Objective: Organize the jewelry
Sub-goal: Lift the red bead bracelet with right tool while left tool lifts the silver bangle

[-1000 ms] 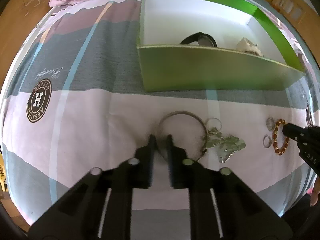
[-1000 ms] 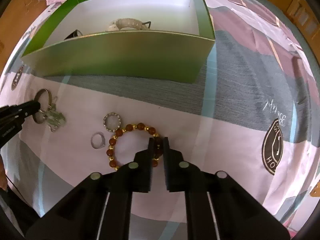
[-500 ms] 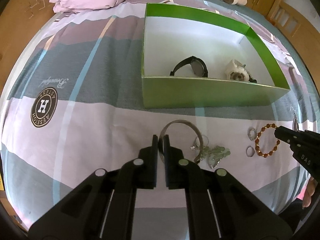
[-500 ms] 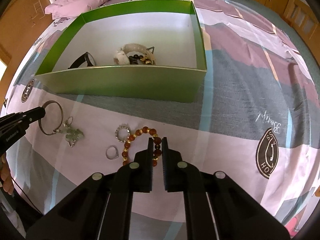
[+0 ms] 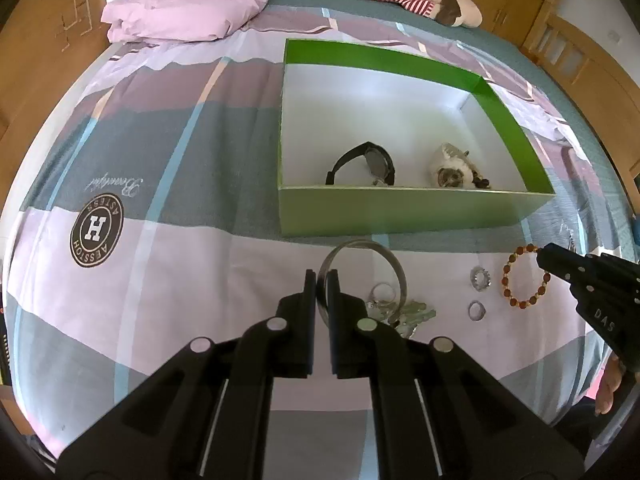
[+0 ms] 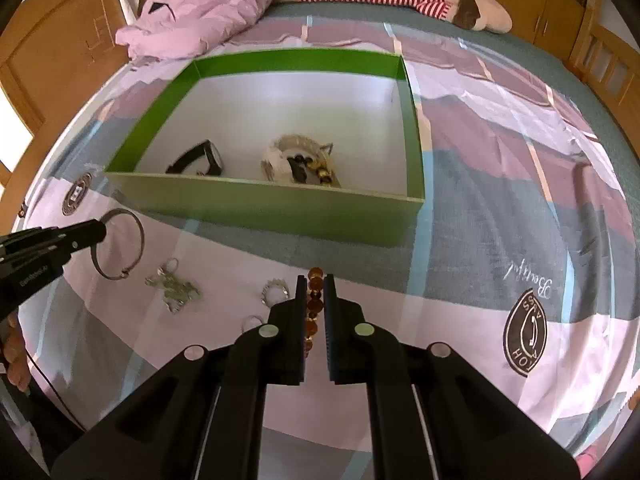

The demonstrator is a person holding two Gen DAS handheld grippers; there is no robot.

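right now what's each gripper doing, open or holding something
Left gripper: jaws shut on the silver bangle, gripping its rim.
Right gripper: jaws shut on the amber bead bracelet.

A silver bangle (image 5: pixel 362 268) and an amber bead bracelet (image 5: pixel 525 276) hang lifted above the bed; two rings (image 5: pixel 480 279) and a silver charm (image 6: pixel 174 289) lie flat beside a green box (image 5: pixel 400 216).

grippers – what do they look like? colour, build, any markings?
Both the left gripper and the right gripper are matte black plastic, each with two flat parallel fingers on angular arms carrying round silver fasteners. The right one's fingers have ribbed inner faces. Small white lettering runs along each housing. No sleeves show.
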